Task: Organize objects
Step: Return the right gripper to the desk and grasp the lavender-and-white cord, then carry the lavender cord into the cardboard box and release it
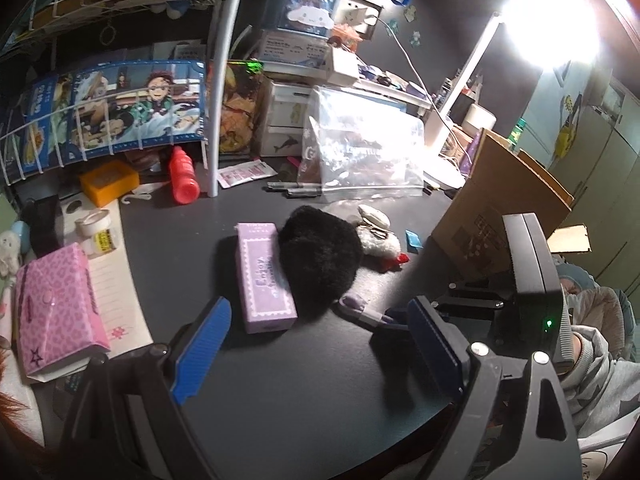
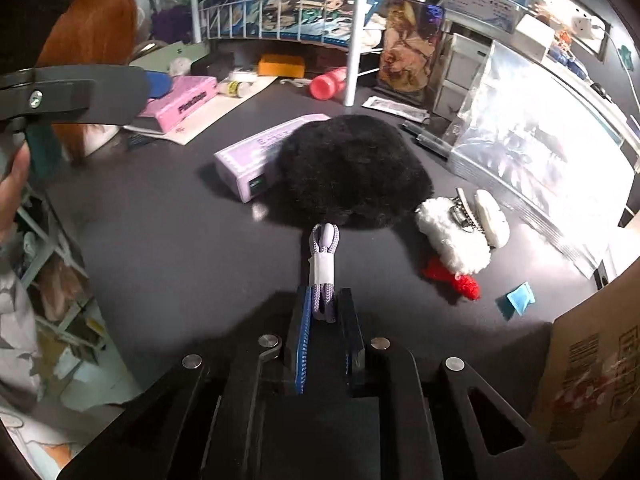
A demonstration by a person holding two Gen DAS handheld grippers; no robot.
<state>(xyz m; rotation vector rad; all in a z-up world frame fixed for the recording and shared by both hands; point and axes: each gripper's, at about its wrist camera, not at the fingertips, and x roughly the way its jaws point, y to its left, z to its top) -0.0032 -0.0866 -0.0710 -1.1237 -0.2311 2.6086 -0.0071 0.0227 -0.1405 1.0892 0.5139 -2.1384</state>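
Observation:
My right gripper (image 2: 325, 300) is shut on a bundled purple cable (image 2: 325, 264) with a white band, held just above the dark desk (image 2: 180, 248). In front of it lie a black fluffy item (image 2: 352, 168) and a lilac box (image 2: 256, 148). A white fluffy clip with red trim (image 2: 456, 240) and a white claw clip (image 2: 492, 216) lie to the right. In the left wrist view my left gripper (image 1: 320, 316) stands open over the desk, near the lilac box (image 1: 264, 276), with nothing between its fingers. The cable (image 1: 360, 308) shows beside its right finger.
An open cardboard box (image 1: 500, 216) stands at the right desk edge. A clear zip bag (image 1: 360, 152), pens, a red bottle (image 1: 183, 176), an orange box (image 1: 108, 180) and a wire rack crowd the back. A pink box (image 1: 56, 300) lies left. A bright lamp glares at upper right.

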